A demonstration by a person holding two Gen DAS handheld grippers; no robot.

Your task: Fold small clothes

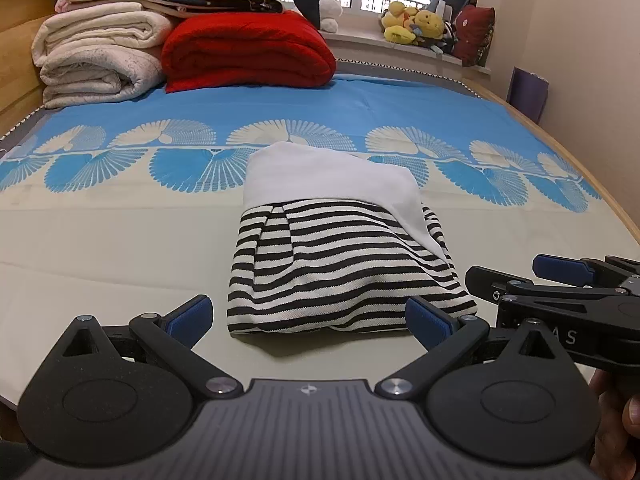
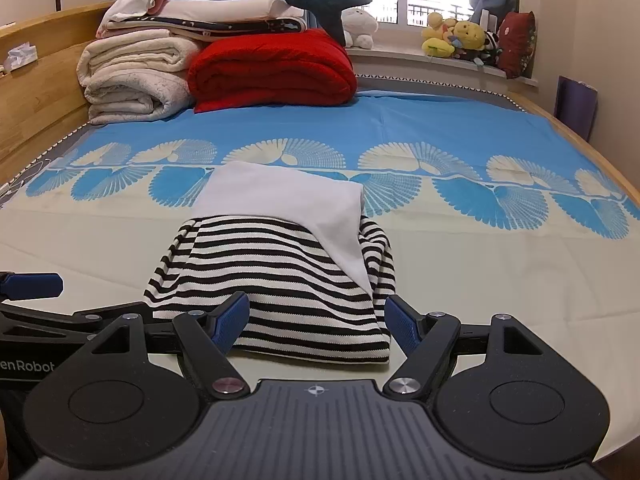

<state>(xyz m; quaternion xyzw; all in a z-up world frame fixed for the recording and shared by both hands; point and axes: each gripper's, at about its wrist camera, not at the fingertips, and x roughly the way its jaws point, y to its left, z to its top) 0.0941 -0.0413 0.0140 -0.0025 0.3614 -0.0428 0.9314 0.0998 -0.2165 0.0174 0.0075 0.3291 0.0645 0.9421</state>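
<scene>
A small garment with a black-and-white striped lower part [image 1: 336,268] and a plain white upper part [image 1: 328,172] lies folded on the bed. It also shows in the right wrist view [image 2: 280,280]. My left gripper [image 1: 308,318] is open and empty, its fingers on either side of the garment's near edge. My right gripper [image 2: 318,320] is open and empty, just in front of the garment's near right corner. The right gripper shows in the left wrist view [image 1: 560,280] at the right.
The bed sheet [image 1: 120,240] is cream near me and blue with fan patterns farther off. Folded white blankets [image 1: 96,56] and a red blanket [image 1: 248,52] are stacked at the headboard end. Plush toys [image 1: 416,20] sit on the windowsill. The wooden bed edge [image 1: 624,216] runs along the right.
</scene>
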